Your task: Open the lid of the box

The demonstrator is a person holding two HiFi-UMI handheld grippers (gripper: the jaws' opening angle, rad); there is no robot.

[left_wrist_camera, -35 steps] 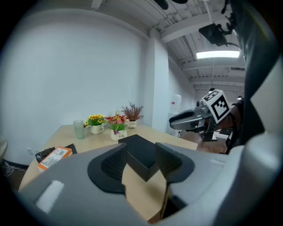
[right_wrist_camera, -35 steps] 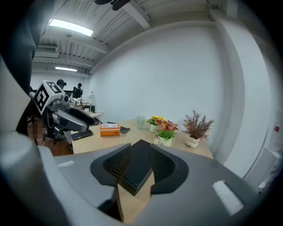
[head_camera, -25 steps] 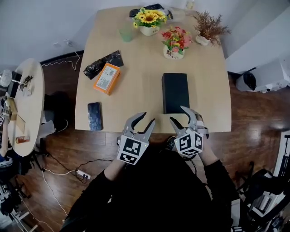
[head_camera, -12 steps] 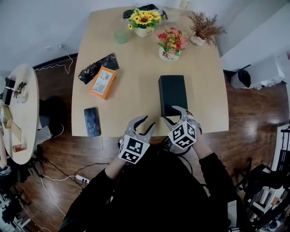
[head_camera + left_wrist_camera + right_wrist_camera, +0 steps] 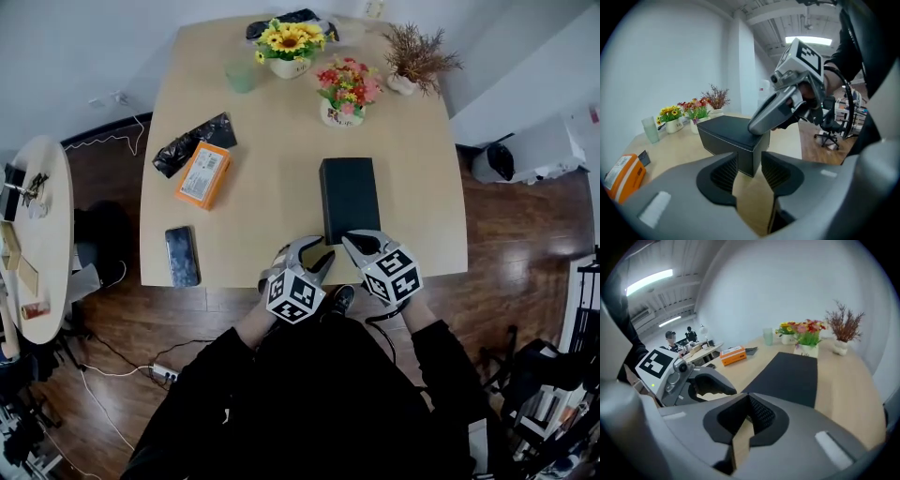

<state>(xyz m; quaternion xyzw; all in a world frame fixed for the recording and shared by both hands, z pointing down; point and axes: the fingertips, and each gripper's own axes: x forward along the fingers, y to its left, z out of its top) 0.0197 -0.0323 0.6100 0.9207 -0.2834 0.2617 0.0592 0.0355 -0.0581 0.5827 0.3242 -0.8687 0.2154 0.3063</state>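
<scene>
A: Any txt readable on that stuff?

B: Not rly. Orange carton (image 5: pixel 202 175) has a white label, but the print's too small. White vase (image 5: pixel 341 114) w/ the pink-red flowers has dark lettering, can't make it out. Cubes on both grippers only show blk/wht square markers.

A: Where's the box?

B: Black box (image 5: pixel 349 195), lid on, lies lengthwise on the table (image 5: pixel 272 211). Its near end is close to the front edge.

A: And the grippers?

B: Right gripper (image 5: pixel 349 238) is tilted down w/ its tip at the box's near top edge, looks to be touching. Jaws pressed together, nothing b/w them. Left gripper (image 5: pixel 317 251) is just beside it, low at the table edge, pointing at the box's near end. Its jaws are a narrow gap apart, empty. Both forearms are in blk sleeves, reaching fwd from the body, hands behind the cubes.
</scene>
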